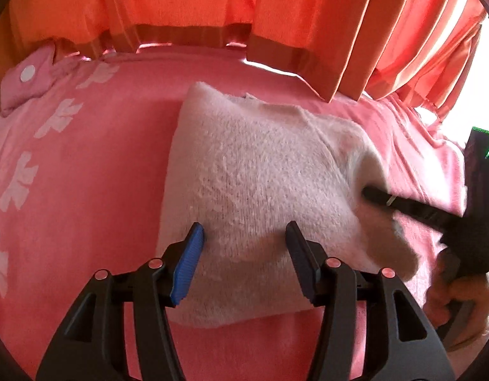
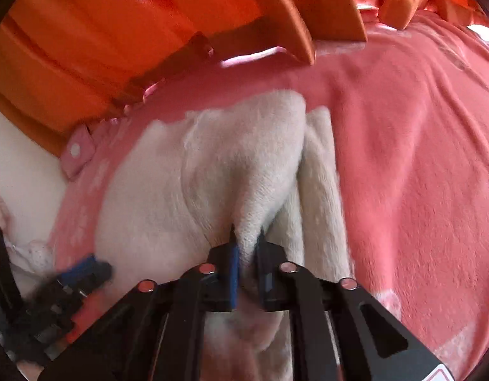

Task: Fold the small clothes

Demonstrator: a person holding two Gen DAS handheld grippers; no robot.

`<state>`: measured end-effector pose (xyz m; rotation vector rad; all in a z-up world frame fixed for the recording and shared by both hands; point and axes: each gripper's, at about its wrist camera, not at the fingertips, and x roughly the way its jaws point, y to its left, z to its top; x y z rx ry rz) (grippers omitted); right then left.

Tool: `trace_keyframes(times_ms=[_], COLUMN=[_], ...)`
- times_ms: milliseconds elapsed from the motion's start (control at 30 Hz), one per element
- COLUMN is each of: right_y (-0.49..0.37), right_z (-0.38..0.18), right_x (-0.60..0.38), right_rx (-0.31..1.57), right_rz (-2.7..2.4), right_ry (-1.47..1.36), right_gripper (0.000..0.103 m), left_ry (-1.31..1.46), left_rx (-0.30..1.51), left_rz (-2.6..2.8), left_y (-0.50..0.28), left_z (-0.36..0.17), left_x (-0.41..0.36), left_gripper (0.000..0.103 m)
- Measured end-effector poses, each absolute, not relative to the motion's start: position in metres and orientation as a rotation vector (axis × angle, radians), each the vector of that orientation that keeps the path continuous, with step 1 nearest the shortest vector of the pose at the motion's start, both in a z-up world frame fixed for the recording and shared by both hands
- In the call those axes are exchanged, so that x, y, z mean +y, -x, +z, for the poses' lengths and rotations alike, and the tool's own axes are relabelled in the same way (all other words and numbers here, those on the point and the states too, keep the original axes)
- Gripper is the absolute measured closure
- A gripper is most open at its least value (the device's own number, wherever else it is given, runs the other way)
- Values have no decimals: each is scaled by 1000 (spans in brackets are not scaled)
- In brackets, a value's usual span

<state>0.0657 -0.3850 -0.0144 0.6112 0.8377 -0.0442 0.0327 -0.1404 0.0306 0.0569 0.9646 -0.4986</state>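
1. The white fuzzy garment (image 1: 260, 197) lies on a pink bedspread (image 1: 95, 190), filling the middle of the left wrist view; its far corner points to 12 o'clock and its near edge sits at 6 o'clock between the gripper fingers.
2. In the right wrist view the same garment (image 2: 187, 190) has a raised fold running from centre toward 6 o'clock, with a second layer lying just beside it at 3 o'clock.
3. The right gripper (image 2: 247, 247) has its jaws nearly closed, pinching that raised fold of the garment between the blue pad and the black pad.
4. In the left wrist view that gripper (image 1: 376, 195) enters from 3 o'clock, its tip buried in the cloth's lifted right edge.
5. The left gripper (image 1: 244, 238) hovers over the garment's near edge with jaws spread wide, gripping nothing.
6. The bedspread carries white flower shapes at 9 o'clock.
7. Orange curtains (image 1: 212, 6) hang across 12 o'clock, touching the bed's far edge.
8. A pink pillow (image 1: 28, 79) with a white dot sits at 10 o'clock.
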Motion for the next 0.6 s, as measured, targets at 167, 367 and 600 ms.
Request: trace_keyframes(times_ms=[167,367,600], right_y=[-62,-45,7], right_z=[-46,-24,4], right_x=[-407,-391,-355], right_rx=[892,840,851], right_rz=[-131,-129,-66], right_ry=[-624,-585,-497], right_gripper=[96,91,88], left_ry=[-64,-110,-32], left_rx=[962,932,938], left_rz=[-523,-512,-497], left_y=[-31,-22,-20], left_z=[25,32,46], left_x=[-143,-143,-105], left_gripper=[51,47,42])
